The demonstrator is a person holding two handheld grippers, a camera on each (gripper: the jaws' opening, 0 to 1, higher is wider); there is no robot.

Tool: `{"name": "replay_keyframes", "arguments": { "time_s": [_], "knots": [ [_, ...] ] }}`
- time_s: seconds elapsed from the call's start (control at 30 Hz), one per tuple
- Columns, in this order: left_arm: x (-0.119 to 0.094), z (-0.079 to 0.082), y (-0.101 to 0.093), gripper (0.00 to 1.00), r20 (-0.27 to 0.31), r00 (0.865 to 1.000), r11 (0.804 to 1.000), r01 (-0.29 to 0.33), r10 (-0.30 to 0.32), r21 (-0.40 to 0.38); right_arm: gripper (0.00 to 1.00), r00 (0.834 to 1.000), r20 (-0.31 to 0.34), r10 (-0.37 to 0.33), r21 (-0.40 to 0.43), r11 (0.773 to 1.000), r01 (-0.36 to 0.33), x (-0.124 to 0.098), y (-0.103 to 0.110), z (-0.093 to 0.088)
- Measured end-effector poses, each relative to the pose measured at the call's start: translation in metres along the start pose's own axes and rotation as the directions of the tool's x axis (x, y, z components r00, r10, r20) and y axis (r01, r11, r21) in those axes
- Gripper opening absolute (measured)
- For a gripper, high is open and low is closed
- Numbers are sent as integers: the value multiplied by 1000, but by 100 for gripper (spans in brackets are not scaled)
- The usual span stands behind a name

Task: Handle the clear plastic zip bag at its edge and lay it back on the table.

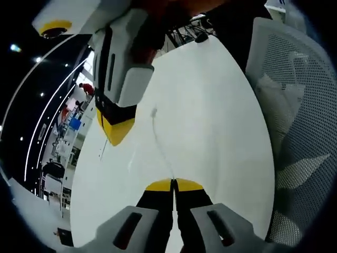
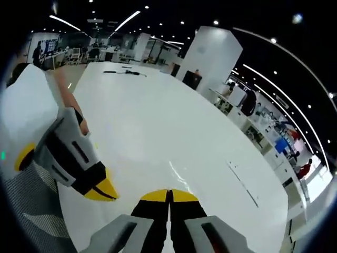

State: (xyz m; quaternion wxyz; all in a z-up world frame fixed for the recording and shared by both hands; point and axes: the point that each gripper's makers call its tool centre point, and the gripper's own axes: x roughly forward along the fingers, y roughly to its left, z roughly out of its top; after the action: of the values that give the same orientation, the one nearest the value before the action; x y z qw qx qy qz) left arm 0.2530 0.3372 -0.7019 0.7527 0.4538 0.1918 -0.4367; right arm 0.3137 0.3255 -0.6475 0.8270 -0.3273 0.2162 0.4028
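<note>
The clear plastic zip bag [image 1: 158,132] is almost invisible over the white table [image 1: 221,121]. Its edge shows as a thin line running down into my left gripper [image 1: 174,184], whose yellow tips are shut on it. My right gripper [image 1: 117,133] comes in from the upper left, tips together, close beside the bag. In the right gripper view a faint glint of the bag [image 2: 178,173] leads into my right gripper [image 2: 169,195], which is shut on the film. My left gripper [image 2: 101,191] sits just to its left.
A white mesh chair [image 1: 300,105] stands along the table's right side. Black cables [image 2: 124,73] lie at the table's far end. A thin strip [image 2: 242,183] lies on the table [image 2: 158,116]. A person's arm [image 2: 68,100] reaches along the left edge.
</note>
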Motion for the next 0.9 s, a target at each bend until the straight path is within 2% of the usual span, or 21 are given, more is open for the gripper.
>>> {"name": "replay_keyframes", "arguments": {
  "time_s": [0.5, 0.9],
  "knots": [
    [-3, -8, -9, 0, -24, 1000, 1000, 5, -5, -14, 0, 999, 24, -24, 10, 1000, 24, -3, -1, 6],
    [-2, -11, -6, 0, -26, 1000, 1000, -1, 0, -23, 0, 998, 48, -32, 0, 999, 32, -2, -5, 17]
  ]
}}
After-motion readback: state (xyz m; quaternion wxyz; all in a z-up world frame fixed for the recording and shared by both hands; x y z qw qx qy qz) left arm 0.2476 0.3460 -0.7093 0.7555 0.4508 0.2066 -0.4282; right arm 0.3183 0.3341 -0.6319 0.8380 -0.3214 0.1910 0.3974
